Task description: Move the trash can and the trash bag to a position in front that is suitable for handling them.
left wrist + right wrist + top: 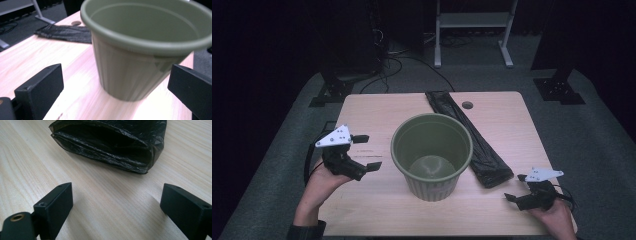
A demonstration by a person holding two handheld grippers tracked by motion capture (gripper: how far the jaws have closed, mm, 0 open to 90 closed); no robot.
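An empty olive-green plastic pot [432,152] stands upright in the middle of the light wooden table [372,107]. Behind and to its right lies a folded black plastic bag [472,135], running from the far edge toward the near right. My left gripper [367,151] is open, held to the left of the pot and pointing at it; the pot [142,47] looms close between its jaws, untouched. My right gripper [515,187] is open near the front right corner, aimed at the near end of the bag [110,142], with bare wood between its jaws.
A small round cable hole [467,105] sits in the table near the far edge. Grey carpet [582,135] surrounds the table. A white frame stand [472,30] and black stand bases [329,92] are on the floor beyond it, with cables.
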